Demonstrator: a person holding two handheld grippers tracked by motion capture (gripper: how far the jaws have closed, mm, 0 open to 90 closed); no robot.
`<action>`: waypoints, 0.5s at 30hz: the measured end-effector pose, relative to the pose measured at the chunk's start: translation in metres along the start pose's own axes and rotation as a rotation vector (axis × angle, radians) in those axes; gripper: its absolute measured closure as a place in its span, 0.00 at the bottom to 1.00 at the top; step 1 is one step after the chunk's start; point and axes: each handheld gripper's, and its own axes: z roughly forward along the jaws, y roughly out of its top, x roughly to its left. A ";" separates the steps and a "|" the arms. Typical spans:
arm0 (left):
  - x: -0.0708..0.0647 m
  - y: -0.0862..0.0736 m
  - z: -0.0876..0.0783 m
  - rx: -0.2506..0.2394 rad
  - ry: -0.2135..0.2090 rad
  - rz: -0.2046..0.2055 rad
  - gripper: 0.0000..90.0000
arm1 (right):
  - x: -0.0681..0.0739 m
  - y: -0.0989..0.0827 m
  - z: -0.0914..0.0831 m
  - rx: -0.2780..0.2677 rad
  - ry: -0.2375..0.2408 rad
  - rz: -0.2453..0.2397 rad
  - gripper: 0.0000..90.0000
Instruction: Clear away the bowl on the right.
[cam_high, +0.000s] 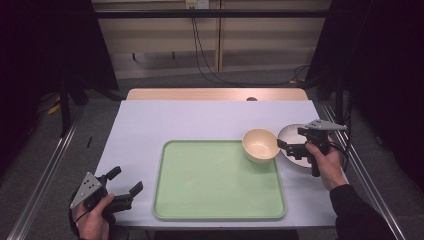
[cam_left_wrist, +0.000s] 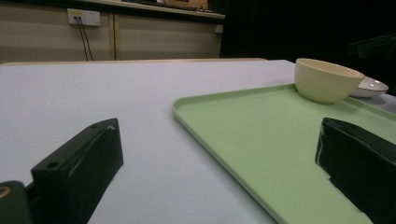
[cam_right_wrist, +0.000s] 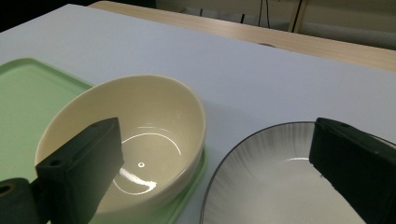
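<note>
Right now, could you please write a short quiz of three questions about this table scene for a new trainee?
1. True or false: the cream bowl stands on the far right corner of the green tray.
2. What lies under the right gripper? A) a white plate B) a cup C) a spoon
3. Fill in: the fingers of the left gripper are ____, holding nothing.

Key: 1 true; 2 A; 3 open.

Lab test bench, metal frame rails (cam_high: 42, 175), black curtains (cam_high: 45, 45) — trailing cables (cam_high: 205, 55)
</note>
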 end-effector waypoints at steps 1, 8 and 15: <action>0.000 0.000 0.000 0.001 0.001 0.000 0.01 | 0.000 -0.001 -0.002 -0.002 -0.009 -0.003 0.03; 0.000 0.000 0.000 0.004 0.003 -0.004 0.01 | 0.002 -0.008 -0.011 -0.005 -0.020 0.009 0.04; 0.000 0.000 0.000 0.003 0.001 -0.003 0.01 | 0.004 -0.019 -0.022 -0.018 -0.041 0.006 0.04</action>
